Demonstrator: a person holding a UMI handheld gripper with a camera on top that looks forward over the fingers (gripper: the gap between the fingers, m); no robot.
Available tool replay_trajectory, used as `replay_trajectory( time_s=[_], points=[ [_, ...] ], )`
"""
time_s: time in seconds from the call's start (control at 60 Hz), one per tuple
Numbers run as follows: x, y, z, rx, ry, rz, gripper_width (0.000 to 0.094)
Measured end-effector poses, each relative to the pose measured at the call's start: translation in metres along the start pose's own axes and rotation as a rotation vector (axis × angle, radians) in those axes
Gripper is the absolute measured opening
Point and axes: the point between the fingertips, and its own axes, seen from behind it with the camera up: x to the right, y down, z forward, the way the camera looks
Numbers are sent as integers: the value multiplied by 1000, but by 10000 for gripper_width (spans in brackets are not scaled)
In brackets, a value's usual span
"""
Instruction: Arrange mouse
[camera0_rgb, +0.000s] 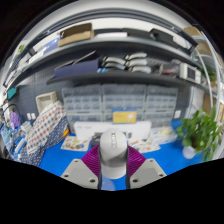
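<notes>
Gripper (113, 172): two pale grey angular fingers (77, 172), each apparently faced inside with a magenta pad (93, 158)

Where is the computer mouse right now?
The mouse sits between the hand-held gripper's two fingers, raised above the blue table, with shelves beyond.

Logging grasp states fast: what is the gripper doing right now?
Gripper: closed on the white plastic computer mouse, both pink pads pressing its sides.
</notes>
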Motion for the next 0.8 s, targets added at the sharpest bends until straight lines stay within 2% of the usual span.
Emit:
replay_trajectory(
  time_s=[0.1,0.283,0.5,0.533,0.55,0.65,0.8],
  points=[
    [-49,64,31,-103,-60,3,328],
    [-89,182,76,-286,-69,4,327],
    [-99,265,86,-408,-41,-3,325],
    [-97,276,84,-432,-40,7,366],
    [-97,271,86,-392,-37,2,360],
    [-96,276,85,-370,-16,-67,361],
    [-96,272,87,-364,6,-48,453]
  ],
)
